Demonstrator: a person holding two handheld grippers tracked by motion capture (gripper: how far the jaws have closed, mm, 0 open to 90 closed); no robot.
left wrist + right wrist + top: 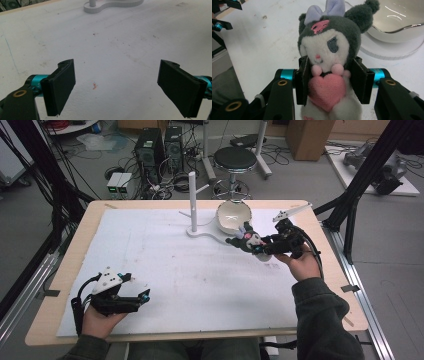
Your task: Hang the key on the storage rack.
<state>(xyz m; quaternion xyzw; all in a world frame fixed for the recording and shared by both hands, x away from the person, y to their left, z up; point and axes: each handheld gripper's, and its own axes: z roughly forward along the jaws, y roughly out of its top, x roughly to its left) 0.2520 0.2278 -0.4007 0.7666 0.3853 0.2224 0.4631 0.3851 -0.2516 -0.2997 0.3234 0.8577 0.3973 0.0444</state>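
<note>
1. Our right tool [329, 82] squeezes the plush toy [329, 55] at its sides, carrying it just beside the white bowl [233, 215].
2. Our left tool [116, 85] rests wide open, empty, near the bench [65, 270] edge, out of the way.

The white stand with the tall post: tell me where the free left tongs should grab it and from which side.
Grip the upright post of the white stand with the flat base partway up, coming level from the person's side. It is slim, round and vertical, so the open left tongs should span it; the flat base hugs the table, and the side peg sits higher up.
</note>
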